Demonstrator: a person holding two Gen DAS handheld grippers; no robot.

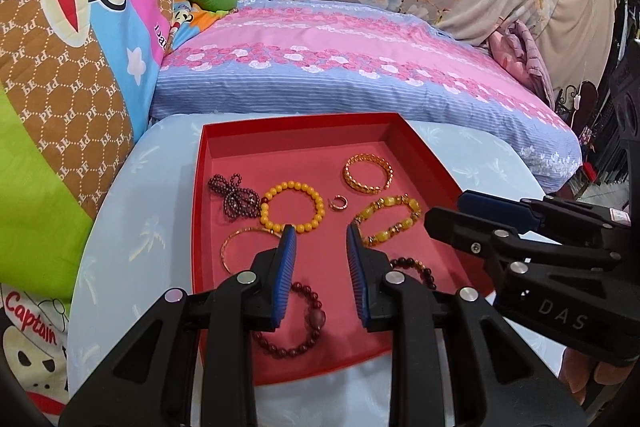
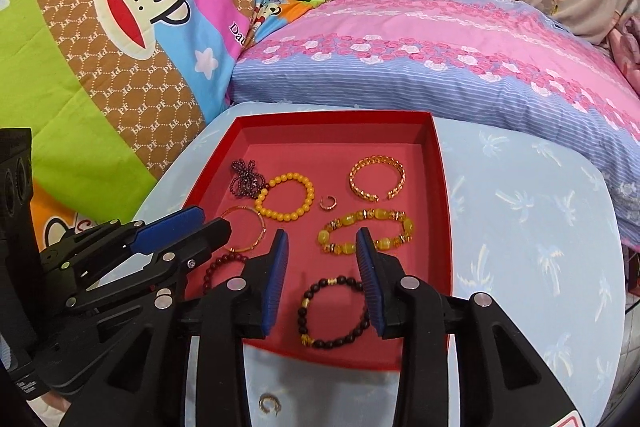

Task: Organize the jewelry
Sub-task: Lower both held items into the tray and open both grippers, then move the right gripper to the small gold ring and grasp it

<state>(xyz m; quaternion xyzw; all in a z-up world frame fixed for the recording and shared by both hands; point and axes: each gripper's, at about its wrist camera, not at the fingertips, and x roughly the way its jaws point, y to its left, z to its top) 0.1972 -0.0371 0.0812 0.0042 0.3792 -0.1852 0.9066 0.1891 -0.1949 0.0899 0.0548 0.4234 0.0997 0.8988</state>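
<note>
Both our grippers, left gripper and right gripper, hover w/ jaws wide open, empty. One small ring lies on the table outside the red tray. We'd pinch it low, gently.

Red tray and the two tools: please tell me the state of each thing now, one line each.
Red tray: lidless, holding bracelets.
Left tool: open, empty, above the tray.
Right tool: open, empty, above the tray.
Gold cuff bracelet: flat in the tray, gap facing near side.
Black bead bracelet: flat in the tray.
Small ring: outside the tray, on the table.
</note>
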